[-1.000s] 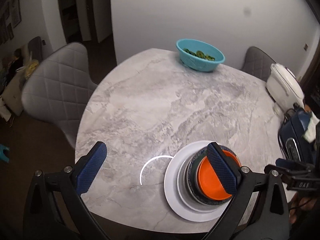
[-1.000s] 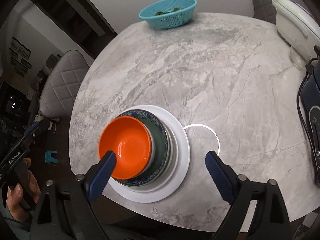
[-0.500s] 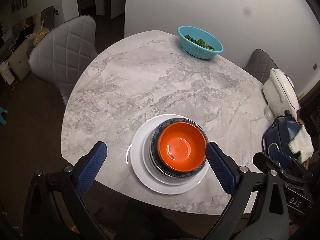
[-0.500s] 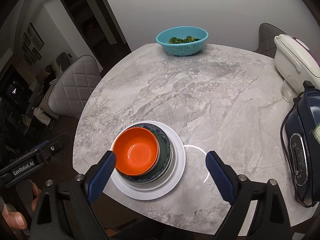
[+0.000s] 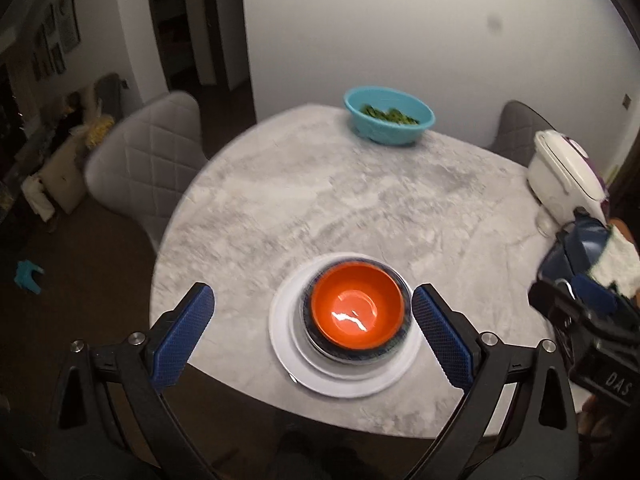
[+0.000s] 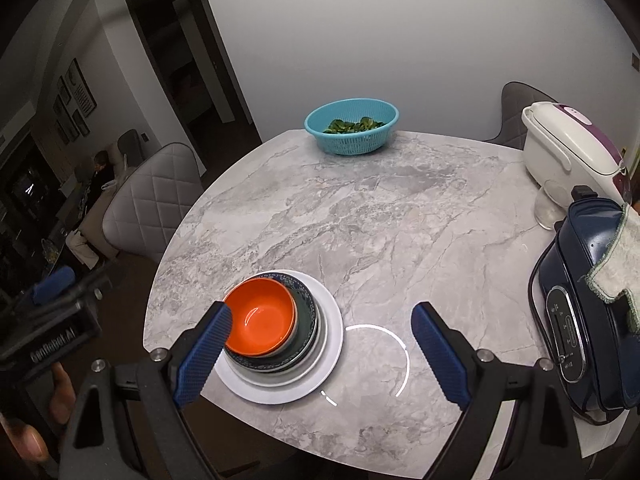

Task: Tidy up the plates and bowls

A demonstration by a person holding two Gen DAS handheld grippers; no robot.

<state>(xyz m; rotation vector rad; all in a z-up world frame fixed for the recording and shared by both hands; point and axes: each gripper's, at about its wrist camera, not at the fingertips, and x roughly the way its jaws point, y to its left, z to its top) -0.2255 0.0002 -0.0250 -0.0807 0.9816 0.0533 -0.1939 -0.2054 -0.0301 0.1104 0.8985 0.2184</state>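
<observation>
— How are your hands set?
— I hold my left gripper [image 5: 312, 334] and right gripper [image 6: 322, 354] above the table's [image 6: 380, 216] near edge, both spread wide, empty.
— The dishes?
— The orange bowl [image 6: 262, 322] tops the stack on the white plate [image 6: 320, 372], below; the teal basket [image 6: 352, 126] sits far back.

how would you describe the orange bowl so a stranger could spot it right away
On the round marble table, look at the near edge, where a wide white plate carries a stack of dishes. The orange bowl sits on top, nested in a dark patterned bowl. It is the only bright orange dish; the teal basket stands at the far edge.
</observation>
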